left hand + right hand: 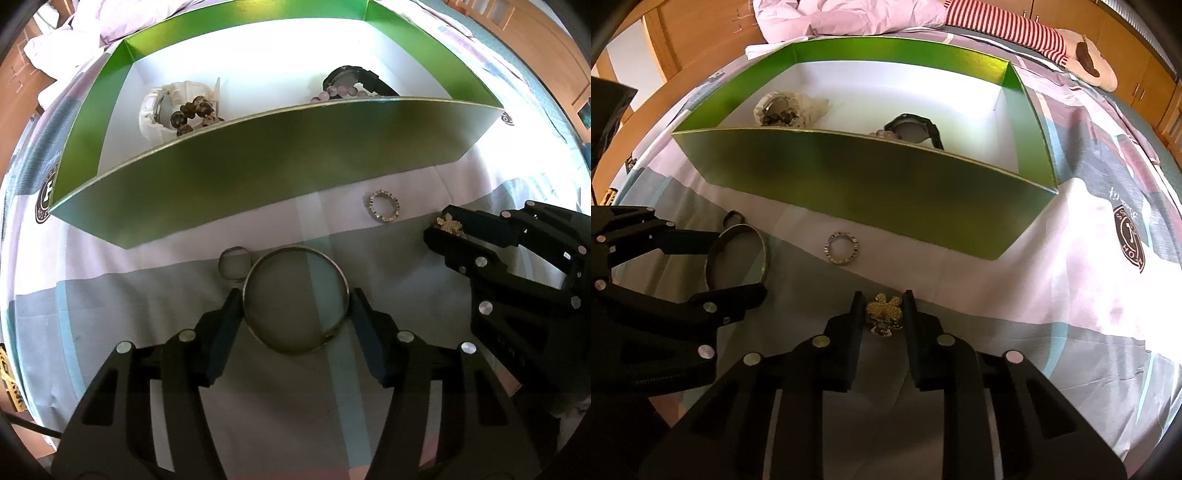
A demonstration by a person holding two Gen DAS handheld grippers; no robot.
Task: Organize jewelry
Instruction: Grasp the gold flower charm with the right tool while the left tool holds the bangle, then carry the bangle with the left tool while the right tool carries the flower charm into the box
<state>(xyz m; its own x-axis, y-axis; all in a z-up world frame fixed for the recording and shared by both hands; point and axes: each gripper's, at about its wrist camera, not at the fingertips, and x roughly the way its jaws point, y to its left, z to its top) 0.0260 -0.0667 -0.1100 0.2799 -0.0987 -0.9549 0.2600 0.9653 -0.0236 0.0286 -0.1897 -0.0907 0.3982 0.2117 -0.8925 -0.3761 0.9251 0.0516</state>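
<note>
A green box [258, 177] [886, 177] stands on the bed, holding a white watch [162, 107] with brown beads [192, 114] and a black watch [354, 81] with pink beads. My left gripper [295, 299] is shut on a thin metal bangle [255, 266] [764, 251] lying on the bedsheet. My right gripper [882, 299] is shut on a gold flower-shaped ring [882, 314] [448, 223]. A studded silver ring [384, 206] [842, 247] lies on the sheet in front of the box. A small plain ring [234, 262] [733, 218] lies beside the bangle.
The patterned bedsheet [1071, 295] covers the bed. A pink crumpled duvet [849, 14] and a striped plush toy [1052, 40] lie behind the box. Wooden cabinets [1137, 55] stand at the back.
</note>
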